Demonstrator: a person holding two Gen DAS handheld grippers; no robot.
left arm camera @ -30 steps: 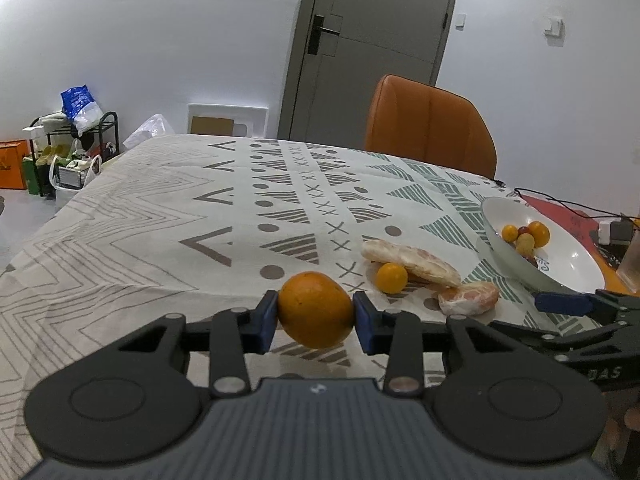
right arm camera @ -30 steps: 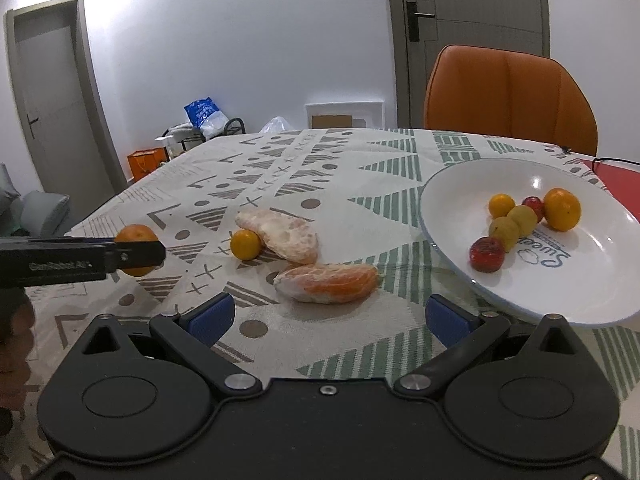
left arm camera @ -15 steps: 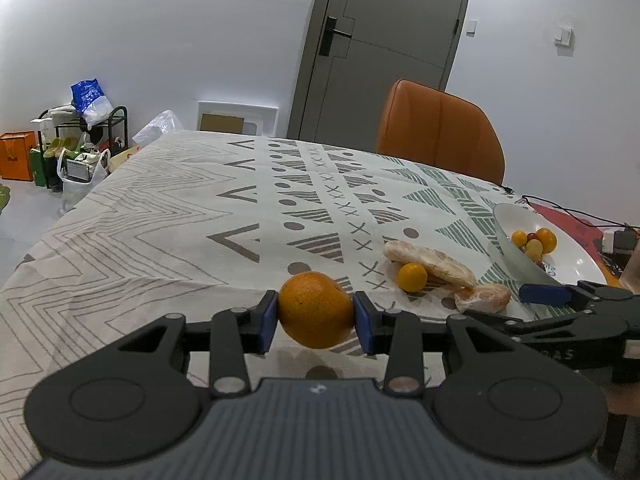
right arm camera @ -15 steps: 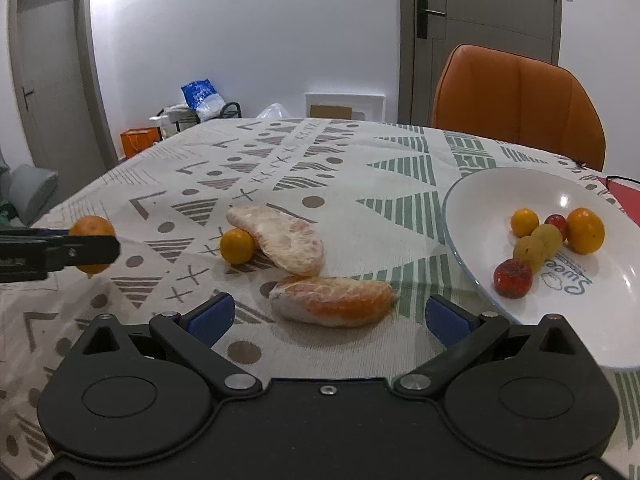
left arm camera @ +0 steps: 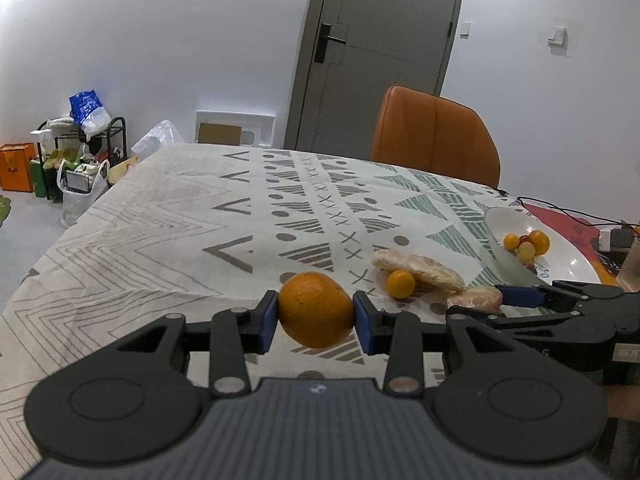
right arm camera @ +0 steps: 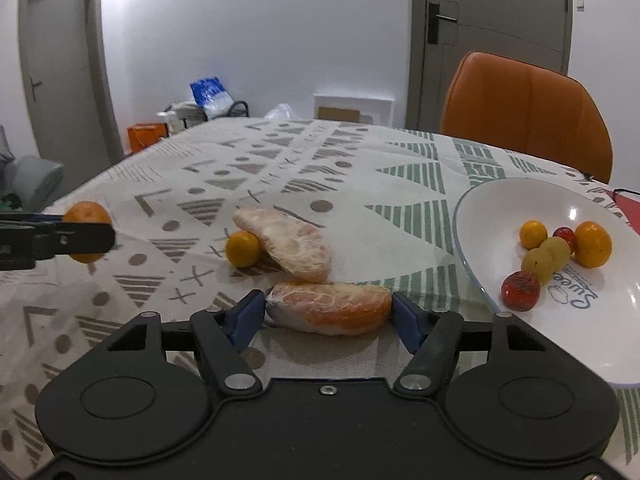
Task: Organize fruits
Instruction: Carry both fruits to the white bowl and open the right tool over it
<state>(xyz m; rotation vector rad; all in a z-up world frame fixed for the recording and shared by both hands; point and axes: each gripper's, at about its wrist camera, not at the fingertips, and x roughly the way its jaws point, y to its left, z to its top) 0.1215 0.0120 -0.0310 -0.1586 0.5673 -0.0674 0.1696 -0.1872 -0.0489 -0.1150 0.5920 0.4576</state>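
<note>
My left gripper [left arm camera: 316,312] is shut on a whole orange [left arm camera: 316,310], held just above the patterned tablecloth. In the right wrist view that orange [right arm camera: 86,214] shows at the far left behind a left finger. My right gripper [right arm camera: 328,310] is closing its jaws on a peeled, wrapped citrus segment [right arm camera: 328,308] lying on the cloth, and the blue pads touch both of its ends. A second peeled segment [right arm camera: 288,244] and a small yellow-orange fruit [right arm camera: 243,249] lie just beyond. The white plate [right arm camera: 500,208] at right holds several small fruits.
An orange chair [right arm camera: 524,112] stands at the table's far side, with a grey door behind it. Cables and a red mat [left arm camera: 560,220] lie past the plate. A rack with bags [left arm camera: 80,148] stands on the floor at left. The patterned tablecloth [left arm camera: 160,232] stretches to the left.
The right gripper's jaws went from wide open to closed in around the nearer peeled segment. The left gripper kept its hold on the orange and barely moved.
</note>
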